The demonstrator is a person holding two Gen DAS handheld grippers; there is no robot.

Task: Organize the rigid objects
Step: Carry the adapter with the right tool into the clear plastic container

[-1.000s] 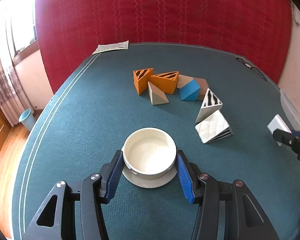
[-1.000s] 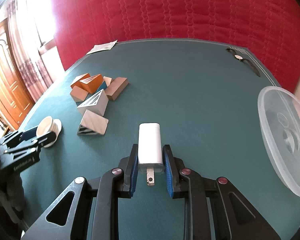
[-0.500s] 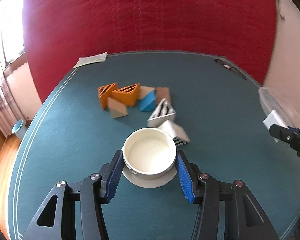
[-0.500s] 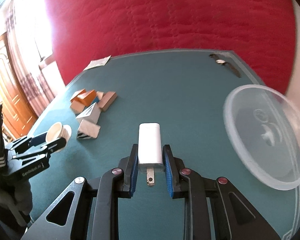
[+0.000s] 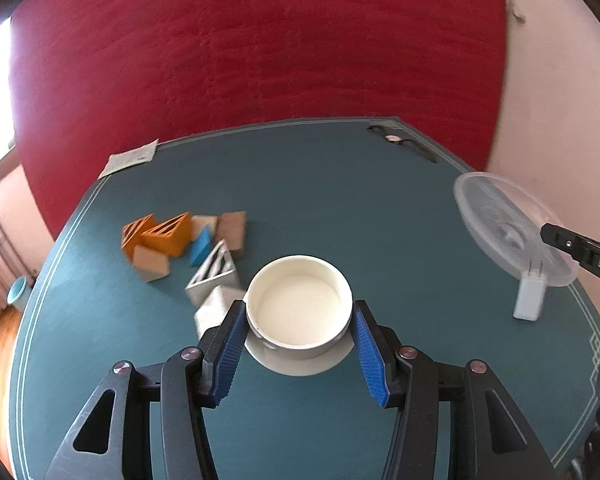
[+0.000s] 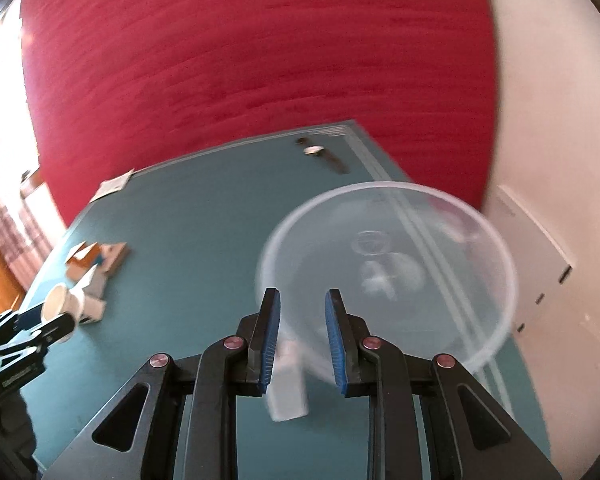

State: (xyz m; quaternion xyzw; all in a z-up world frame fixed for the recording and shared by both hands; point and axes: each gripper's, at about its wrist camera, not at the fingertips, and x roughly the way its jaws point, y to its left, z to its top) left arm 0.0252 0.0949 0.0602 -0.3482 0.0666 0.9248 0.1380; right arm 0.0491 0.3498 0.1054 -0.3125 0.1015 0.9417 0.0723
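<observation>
My left gripper [image 5: 299,308] is shut on a white round cup [image 5: 298,316] with a saucer-like foot and holds it above the teal table [image 5: 340,200]. It also shows in the right wrist view as the left gripper [image 6: 56,320]. A white plug charger [image 5: 530,300] hangs prongs up just below my right gripper [image 5: 556,236], by the near rim of a clear plastic lid [image 5: 500,220]. In the right wrist view the right gripper [image 6: 303,296] has its jaws narrowly apart with no pad pressing on anything. The charger [image 6: 288,384] is a blur beneath it.
A heap of wooden blocks lies left of the cup: orange wedges [image 5: 168,234], a blue wedge [image 5: 202,246], a brown block [image 5: 232,228], a striped white prism [image 5: 214,276]. A wristwatch [image 5: 396,140] and a paper slip [image 5: 130,158] lie at the far edge. The clear lid [image 6: 388,264] overhangs the table's right edge.
Both views have swung right toward the clear lid. The charger, gripped between the right pads before, has slid out and is below them. The cup stays in the left grip.
</observation>
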